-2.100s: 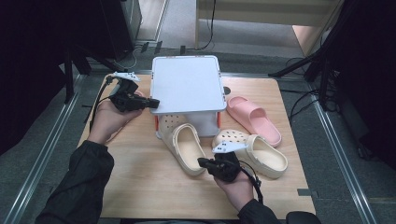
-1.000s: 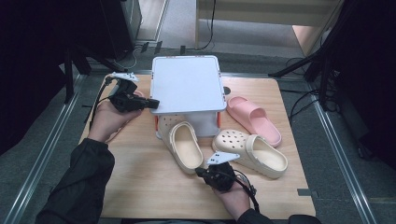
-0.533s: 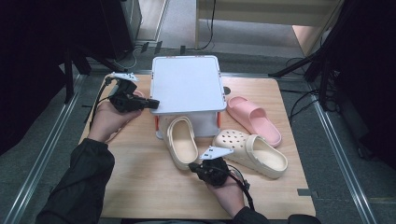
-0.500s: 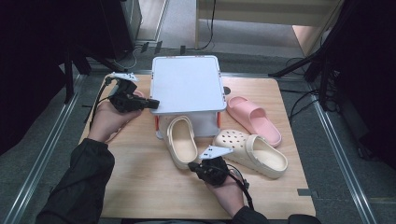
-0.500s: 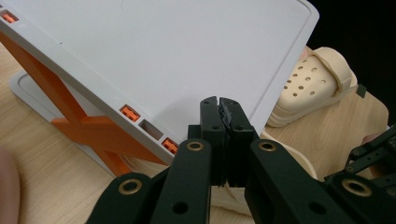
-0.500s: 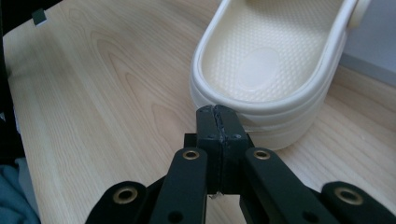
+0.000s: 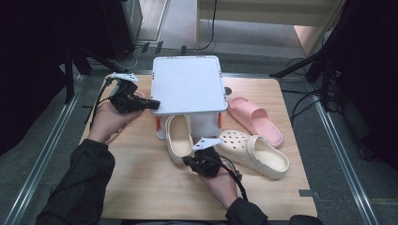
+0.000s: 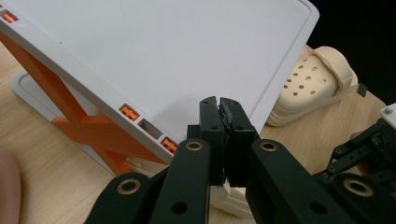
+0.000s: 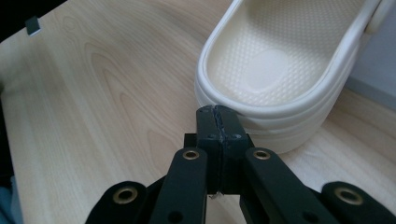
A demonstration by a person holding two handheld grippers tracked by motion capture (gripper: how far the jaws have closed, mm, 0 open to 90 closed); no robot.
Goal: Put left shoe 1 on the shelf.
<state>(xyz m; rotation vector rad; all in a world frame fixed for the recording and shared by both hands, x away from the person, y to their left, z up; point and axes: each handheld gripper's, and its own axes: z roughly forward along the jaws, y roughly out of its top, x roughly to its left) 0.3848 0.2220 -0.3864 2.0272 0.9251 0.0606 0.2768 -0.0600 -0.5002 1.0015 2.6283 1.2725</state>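
R tongs (image 7: pixel 190 161): jaws shut, nothing between them. Closed tips sit at the heel of the cream clog (image 7: pixel 179 137), touching or nearly so; gripper view puts the heel rim (image 9: pixel 280 70) just above and to the right of the tips. Looks like a push w/ closed jaws as a blunt nose, not a grab. Judgement: nudging the clog toe-first under the rack (image 7: pixel 187 84).

Clog's toe end is already tucked beneath the rack's white top, heel sticks out toward R tongs. Reckon it's partway in, more shove needed.

L tongs (image 7: pixel 151 104): also shut, empty. Tips rest at the rack's near-left edge; in the L gripper view they lie over the white top (image 8: pixel 154 56), right beside the orange legs (image 8: pixel 88 126). Prob. bracing the rack so it doesn't slide while the clog goes under. Can't tell if they press or merely touch.

Second cream clog (image 7: pixel 256 152) lies just right of R tongs, apart from them. Pink slide (image 7: pixel 253 119) beyond it, next to the rack's right side. Both untouched.

Risk: push off-centre and the clog swings against a leg.
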